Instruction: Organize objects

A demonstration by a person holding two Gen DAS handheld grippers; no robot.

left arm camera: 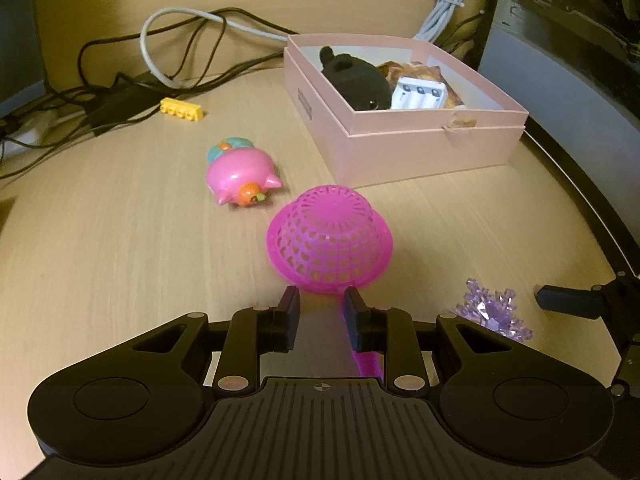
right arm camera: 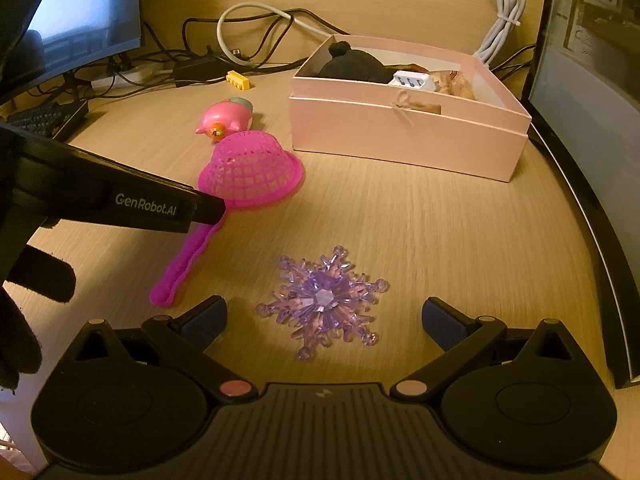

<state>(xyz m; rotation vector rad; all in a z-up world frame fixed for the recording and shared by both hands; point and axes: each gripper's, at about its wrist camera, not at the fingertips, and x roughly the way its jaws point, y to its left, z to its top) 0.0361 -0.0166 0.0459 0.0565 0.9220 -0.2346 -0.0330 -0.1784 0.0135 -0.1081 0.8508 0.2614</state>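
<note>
Three items are already stowed in the pink box (left arm camera: 420, 148). The strainer (left arm camera: 332, 240) handle is straddled by the narrowed left claw (left arm camera: 322, 302); whether it is clamped cannot be told. The snowflake (right arm camera: 322, 300) is framed by the spread right claw (right arm camera: 324, 316). Ahead, the pig toy (left arm camera: 240, 178) and yellow brick (left arm camera: 182, 110) are left on the surface (left arm camera: 120, 240).

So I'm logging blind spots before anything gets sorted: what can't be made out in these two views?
- Pink strainer: in the left wrist view its handle mostly hides behind the left gripper; whether a finger touches it is unclear.
- Pink box: the near wall hides most of the black plush in the right wrist view.
- Purple snowflake: partly covered by the gripper body in the left wrist view.
</note>
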